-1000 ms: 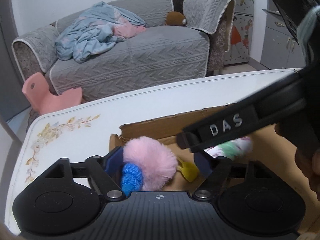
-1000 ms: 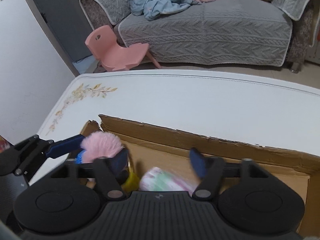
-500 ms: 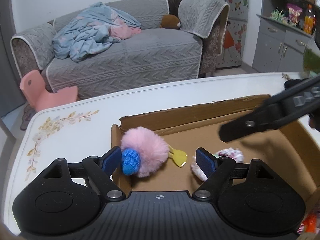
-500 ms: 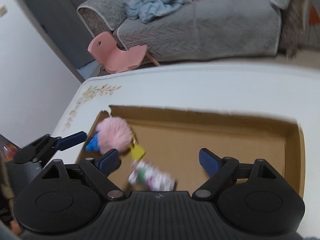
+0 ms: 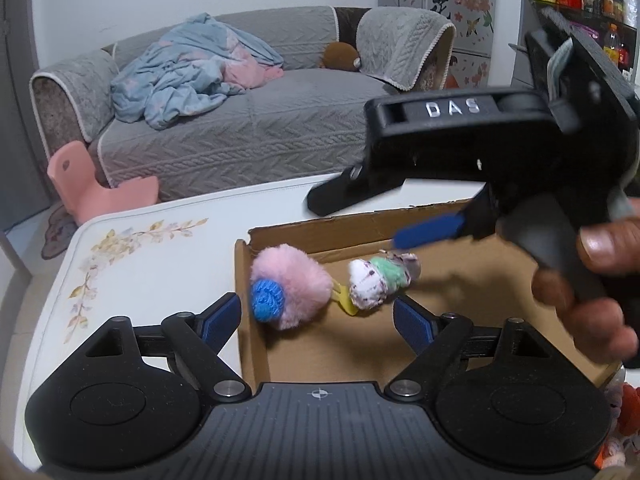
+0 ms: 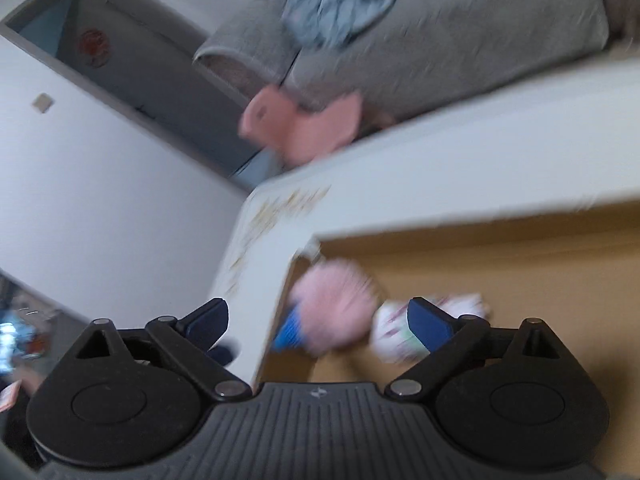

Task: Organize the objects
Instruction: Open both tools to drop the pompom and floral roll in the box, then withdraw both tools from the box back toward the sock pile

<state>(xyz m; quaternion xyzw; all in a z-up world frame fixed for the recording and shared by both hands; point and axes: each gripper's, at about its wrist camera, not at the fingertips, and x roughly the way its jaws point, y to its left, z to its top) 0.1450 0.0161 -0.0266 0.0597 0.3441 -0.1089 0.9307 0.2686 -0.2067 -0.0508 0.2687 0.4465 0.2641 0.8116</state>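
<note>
A pink pompom [image 5: 296,280] with a blue knitted end and a yellow clip [image 5: 345,302] lies in the left corner of the cardboard box [image 5: 244,280]. Beside it on the right lies a white, green and purple plush [image 5: 380,280]. My left gripper [image 5: 316,320] hovers just short of both, straddling the box's left wall; its jaws are opening, with nothing gripped. My right gripper [image 6: 318,320] hangs above the same corner, jaws opening and empty, over the blurred pompom [image 6: 336,304] and plush [image 6: 390,336]. A hand holds it, and its blue pad [image 5: 428,232] shows above the box.
The box sits on a white table [image 5: 160,256] with a flower print near its left edge. Behind stand a grey sofa [image 5: 260,128] with a blue blanket, a pink child's chair [image 5: 92,188] and cabinets [image 5: 472,20]. Orange items [image 5: 626,412] lie at the lower right.
The right gripper let the plush drop into the box, opened wider, lifted and rolled. The left gripper drew back and up from the pompom, which stays in the corner.
</note>
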